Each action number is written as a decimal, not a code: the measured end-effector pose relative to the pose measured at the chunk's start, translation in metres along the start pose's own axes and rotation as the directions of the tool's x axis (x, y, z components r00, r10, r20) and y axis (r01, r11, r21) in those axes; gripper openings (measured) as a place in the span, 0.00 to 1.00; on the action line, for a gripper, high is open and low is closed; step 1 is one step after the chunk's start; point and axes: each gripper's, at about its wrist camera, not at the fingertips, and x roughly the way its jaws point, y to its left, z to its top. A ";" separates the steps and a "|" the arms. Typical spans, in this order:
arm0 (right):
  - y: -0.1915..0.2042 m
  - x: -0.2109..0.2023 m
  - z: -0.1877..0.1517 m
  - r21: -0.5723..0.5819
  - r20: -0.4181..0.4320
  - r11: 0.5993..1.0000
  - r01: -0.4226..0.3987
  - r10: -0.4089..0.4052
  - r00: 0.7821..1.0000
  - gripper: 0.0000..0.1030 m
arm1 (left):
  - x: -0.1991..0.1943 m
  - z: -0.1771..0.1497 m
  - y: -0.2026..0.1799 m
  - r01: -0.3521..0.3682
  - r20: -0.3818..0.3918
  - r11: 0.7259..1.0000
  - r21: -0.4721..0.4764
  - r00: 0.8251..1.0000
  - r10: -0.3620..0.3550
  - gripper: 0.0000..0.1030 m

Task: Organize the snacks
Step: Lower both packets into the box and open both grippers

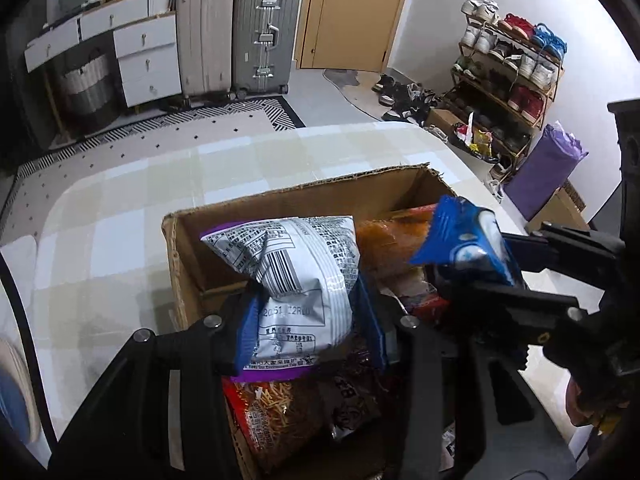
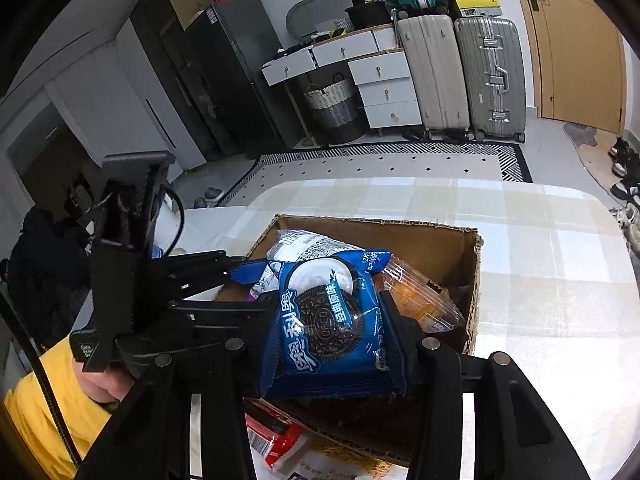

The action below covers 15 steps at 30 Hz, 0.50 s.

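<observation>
Holding both loads over open cardboard box (image 1: 192, 236) on checked tablecloth (image 1: 120, 208). Your left gripper (image 1: 308, 320) clamps white-and-purple chip bag (image 1: 296, 276), jaws partly closed, above box's near-left part. Your right gripper (image 2: 332, 336) pinches blue Oreo pack (image 2: 328, 320) above box's near edge. Orange snack packet (image 2: 424, 300) lies inside box, right.

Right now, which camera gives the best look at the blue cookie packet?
The right wrist view: the blue cookie packet faces it squarely, picture and print readable. The left wrist view shows it only edge-on.
</observation>
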 end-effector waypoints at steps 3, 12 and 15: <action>-0.004 0.000 0.000 0.027 0.000 0.999 -0.029 0.029 1.000 0.44 | 0.003 0.003 0.001 -0.002 -0.017 1.000 0.007 1.000 0.003 0.45; -0.024 0.006 -0.001 0.161 -0.006 0.981 -0.111 0.113 0.994 0.44 | -0.018 -0.002 0.008 0.019 0.038 1.000 0.011 0.999 -0.020 0.77; -0.022 0.006 -0.002 0.166 -0.011 0.981 -0.098 0.101 0.995 0.44 | -0.024 -0.006 0.008 0.017 0.047 1.000 0.014 0.999 -0.018 0.77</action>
